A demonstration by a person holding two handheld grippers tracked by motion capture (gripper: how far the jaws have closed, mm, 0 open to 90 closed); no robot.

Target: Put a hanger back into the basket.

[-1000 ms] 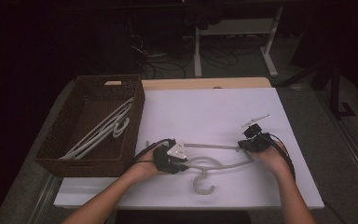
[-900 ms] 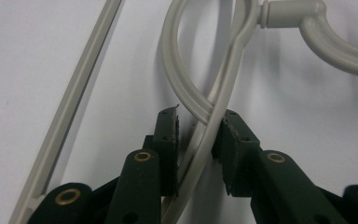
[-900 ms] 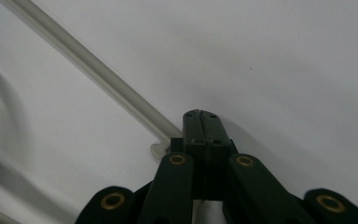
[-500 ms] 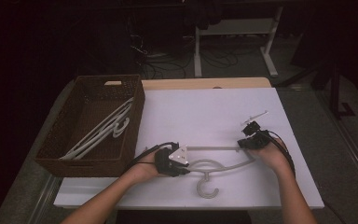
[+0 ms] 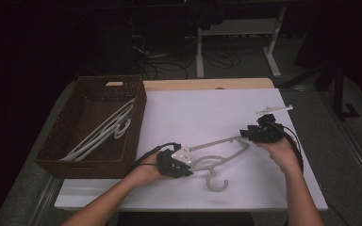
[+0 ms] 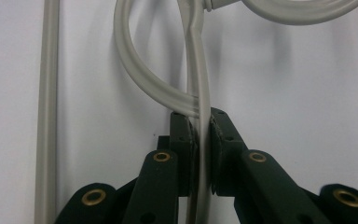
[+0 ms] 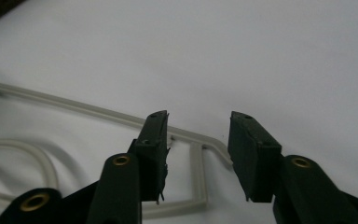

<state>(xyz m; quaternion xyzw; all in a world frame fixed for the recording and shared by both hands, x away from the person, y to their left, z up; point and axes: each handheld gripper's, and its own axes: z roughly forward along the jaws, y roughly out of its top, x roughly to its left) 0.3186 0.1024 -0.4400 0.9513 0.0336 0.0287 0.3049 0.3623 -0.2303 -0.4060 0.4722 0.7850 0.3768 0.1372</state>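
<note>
Left tongs (image 6: 200, 154) pinching pale grey plastic hanger (image 5: 219, 155); its long axis runs toward spread right tongs (image 7: 198, 154), corner lying just beyond them.

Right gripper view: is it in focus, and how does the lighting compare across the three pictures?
Right gripper view: the open claw is soft at the bottom edge; the hanger behind reads clearly under even light. Left gripper view: sharp, with soft hanger shadows on the white sheet. High view: the table is lit, the surroundings are nearly black.
</note>
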